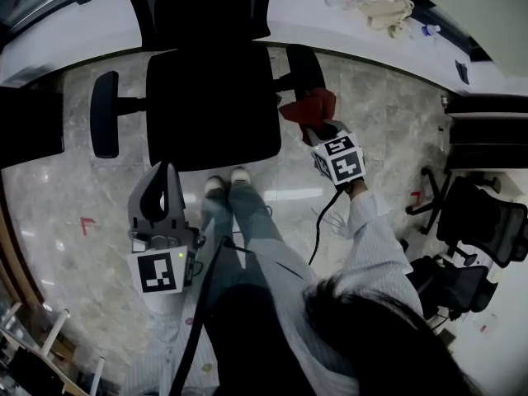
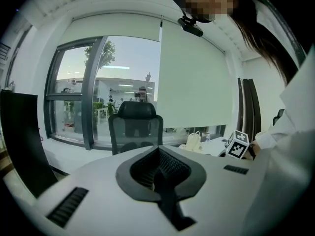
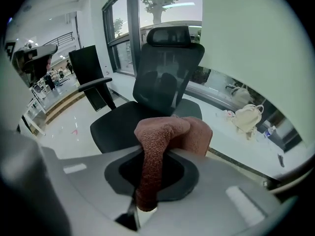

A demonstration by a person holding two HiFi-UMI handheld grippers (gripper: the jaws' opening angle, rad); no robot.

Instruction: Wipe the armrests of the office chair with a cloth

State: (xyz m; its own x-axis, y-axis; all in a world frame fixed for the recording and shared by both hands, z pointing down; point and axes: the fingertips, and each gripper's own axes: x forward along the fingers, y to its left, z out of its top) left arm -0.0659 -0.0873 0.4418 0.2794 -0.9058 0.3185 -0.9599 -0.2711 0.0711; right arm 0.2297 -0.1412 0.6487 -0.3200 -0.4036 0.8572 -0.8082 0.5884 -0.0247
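Right tool (image 1: 313, 129) around reddish cloth (image 1: 307, 106), beside chair armrest (image 1: 304, 68)

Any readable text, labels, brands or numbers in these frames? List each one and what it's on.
No readable words, brands or numbers in any view.
Black-and-white square marker cube, right-hand one: coded pattern, not text.
Black-and-white square marker cube, left-hand one: coded pattern only.
Red angular mark on the marble floor: no letters.
Small clear bottle on the white ledge: any label is too small to read.
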